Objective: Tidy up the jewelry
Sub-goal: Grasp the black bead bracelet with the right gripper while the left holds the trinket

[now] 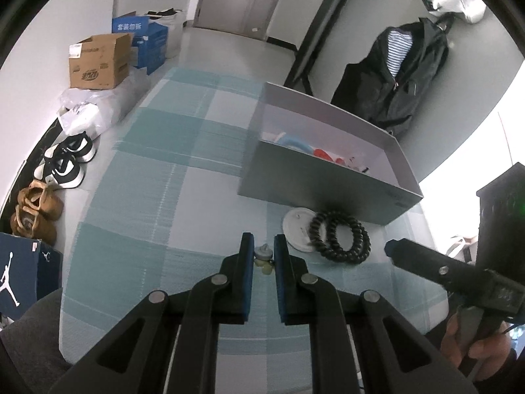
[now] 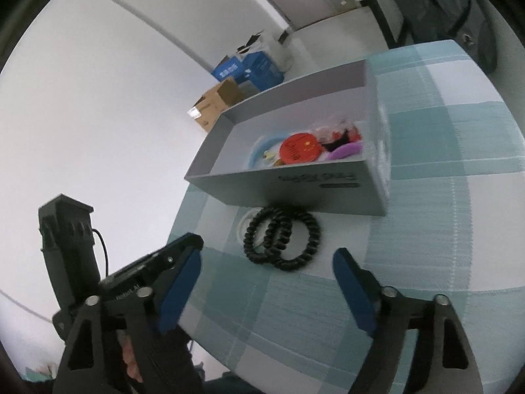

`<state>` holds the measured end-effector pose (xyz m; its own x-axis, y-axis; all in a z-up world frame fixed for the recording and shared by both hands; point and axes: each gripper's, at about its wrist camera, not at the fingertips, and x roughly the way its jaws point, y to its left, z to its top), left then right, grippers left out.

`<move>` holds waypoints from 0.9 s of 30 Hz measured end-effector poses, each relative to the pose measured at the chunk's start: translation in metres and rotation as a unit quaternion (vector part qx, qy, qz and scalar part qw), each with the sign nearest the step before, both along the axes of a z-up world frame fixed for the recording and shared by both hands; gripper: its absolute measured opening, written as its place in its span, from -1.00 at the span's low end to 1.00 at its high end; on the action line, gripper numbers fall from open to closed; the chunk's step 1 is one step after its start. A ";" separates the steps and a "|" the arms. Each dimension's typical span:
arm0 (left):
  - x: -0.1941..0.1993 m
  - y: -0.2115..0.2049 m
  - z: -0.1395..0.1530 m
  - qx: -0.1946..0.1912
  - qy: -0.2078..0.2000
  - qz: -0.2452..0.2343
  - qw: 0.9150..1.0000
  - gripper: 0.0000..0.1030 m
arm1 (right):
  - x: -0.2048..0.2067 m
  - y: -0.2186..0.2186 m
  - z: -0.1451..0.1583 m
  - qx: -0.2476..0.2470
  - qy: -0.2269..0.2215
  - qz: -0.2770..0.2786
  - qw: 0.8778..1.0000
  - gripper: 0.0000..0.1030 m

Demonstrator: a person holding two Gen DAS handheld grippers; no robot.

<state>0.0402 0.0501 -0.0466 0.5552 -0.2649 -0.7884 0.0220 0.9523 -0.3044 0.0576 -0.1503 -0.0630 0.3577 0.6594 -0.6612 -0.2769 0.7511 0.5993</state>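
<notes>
Your left claw [image 1: 264,246] is clenched on a small pendant [image 1: 263,256], ready for the box [image 1: 328,193] ahead; your right claw [image 2: 267,262], released, straddles open air short of the coils [image 2: 282,239], lined up to take them.

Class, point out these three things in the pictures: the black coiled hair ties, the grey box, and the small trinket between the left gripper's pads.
black coiled hair ties [image 2: 282,239], right wrist view, on the coils
grey box [image 1: 315,187], left wrist view, near wall
small trinket [image 1: 263,252], left wrist view, grey top
</notes>
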 end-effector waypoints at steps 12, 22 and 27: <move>0.003 0.008 -0.006 -0.005 0.011 0.003 1.000 -0.85 | 0.007 0.025 0.000 -0.053 -0.030 0.013 0.998 -0.08; 0.003 0.013 -0.008 0.001 0.019 0.014 1.000 -0.85 | 0.011 0.040 -0.002 -0.142 -0.059 0.025 0.988 -0.58; 0.001 0.012 -0.009 0.008 0.020 0.015 1.000 -0.85 | 0.012 0.045 0.000 -0.147 -0.061 0.035 0.987 -0.81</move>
<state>0.0416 0.0624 -0.0556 0.5317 -0.2350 -0.8137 -0.0191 0.9572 -0.2889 0.0698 -0.1049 -0.0635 0.4071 0.4711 -0.7825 -0.3908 0.8642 0.3170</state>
